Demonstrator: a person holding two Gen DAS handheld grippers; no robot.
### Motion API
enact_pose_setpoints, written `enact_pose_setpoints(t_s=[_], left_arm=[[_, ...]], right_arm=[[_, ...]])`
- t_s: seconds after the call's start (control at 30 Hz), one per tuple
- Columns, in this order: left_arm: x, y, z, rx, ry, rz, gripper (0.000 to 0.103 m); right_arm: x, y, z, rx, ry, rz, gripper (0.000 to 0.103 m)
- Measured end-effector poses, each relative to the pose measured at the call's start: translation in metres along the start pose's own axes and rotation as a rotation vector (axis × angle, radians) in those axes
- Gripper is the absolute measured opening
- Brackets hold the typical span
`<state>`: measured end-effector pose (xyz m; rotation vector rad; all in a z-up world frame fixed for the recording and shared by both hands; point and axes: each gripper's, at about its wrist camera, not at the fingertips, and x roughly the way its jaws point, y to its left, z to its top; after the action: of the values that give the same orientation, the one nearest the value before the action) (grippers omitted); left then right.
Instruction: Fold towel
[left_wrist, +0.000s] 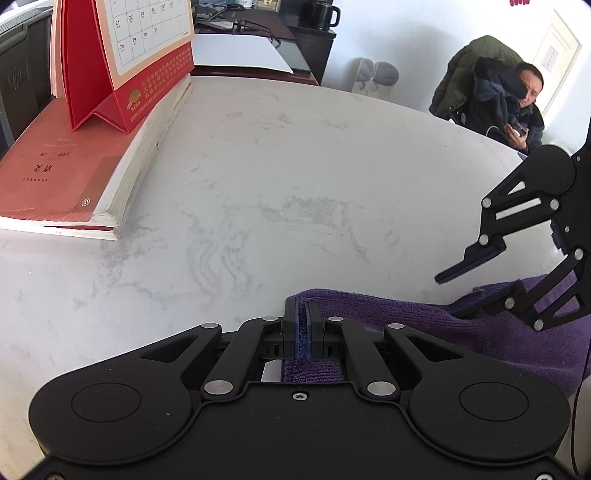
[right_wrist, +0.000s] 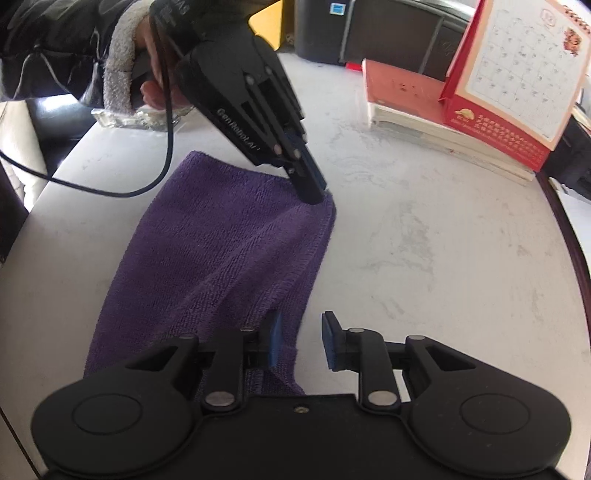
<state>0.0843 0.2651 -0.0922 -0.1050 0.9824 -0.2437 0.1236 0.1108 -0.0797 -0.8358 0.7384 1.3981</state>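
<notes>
A purple towel (right_wrist: 221, 251) lies folded on the pale marble table (right_wrist: 424, 240), running from the near edge toward its far corner. My left gripper (right_wrist: 316, 195) is shut on that far corner and holds it just above the table; in the left wrist view the towel (left_wrist: 406, 321) shows pinched between the left gripper's (left_wrist: 303, 308) blue pads. My right gripper (right_wrist: 301, 338) stands open at the near end. The towel's edge lies against its left finger (right_wrist: 275, 332), and its right finger (right_wrist: 330, 341) is over bare table. The right gripper (left_wrist: 448, 295) also shows in the left wrist view.
A stack of red books (right_wrist: 406, 107) with a red desk calendar (right_wrist: 517, 85) stands at the table's far side. A glass ashtray (right_wrist: 136, 118) sits by the hand holding the left gripper, whose black cable (right_wrist: 168, 147) hangs over the towel. A person (left_wrist: 517, 107) sits beyond the table.
</notes>
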Motion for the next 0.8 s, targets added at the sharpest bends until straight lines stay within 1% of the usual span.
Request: enact_pose_setpoints(t_s=[0.1,0.13,0.2,0.27,0.37,0.5,0.57,0.6,0.67,0.73,0.8], left_arm=[[0.000,0.000,0.001,0.004,0.002,0.001,0.004],[0.000,0.000,0.001,0.002,0.002,0.001,0.004],[0.000,0.000,0.001,0.005,0.003,0.003,0.004],[0.000,-0.002,0.001,0.011,0.005,0.009,0.004],[0.000,-0.004,0.001,0.016,0.005,0.017,0.005],[0.000,-0.007,0.001,0.036,0.005,0.030,0.006],[-0.001,-0.008,0.000,0.047,0.003,0.036,0.006],[-0.003,-0.008,-0.001,0.047,0.002,0.051,0.009],[-0.012,-0.007,-0.004,0.047,-0.005,0.102,0.009],[-0.031,-0.004,-0.009,0.009,-0.034,0.136,0.010],[-0.050,-0.002,-0.018,-0.042,-0.056,0.123,0.010]], right_arm=[[-0.018,-0.004,0.008,0.034,-0.066,-0.068,0.022],[-0.021,-0.004,0.013,0.040,-0.091,-0.073,0.022],[-0.020,-0.001,0.022,0.028,-0.122,-0.055,0.022],[-0.009,0.007,0.028,-0.018,-0.111,-0.042,0.021],[0.015,0.022,0.033,-0.102,-0.065,-0.033,0.020],[0.033,0.031,0.031,-0.161,-0.006,-0.057,0.020],[0.034,0.030,0.030,-0.153,-0.002,-0.057,0.020],[0.035,0.030,0.029,-0.147,-0.002,-0.057,0.020],[0.035,0.030,0.029,-0.144,-0.002,-0.057,0.020],[0.034,0.030,0.028,-0.141,-0.005,-0.057,0.020],[0.034,0.029,0.027,-0.128,-0.011,-0.053,0.020]])
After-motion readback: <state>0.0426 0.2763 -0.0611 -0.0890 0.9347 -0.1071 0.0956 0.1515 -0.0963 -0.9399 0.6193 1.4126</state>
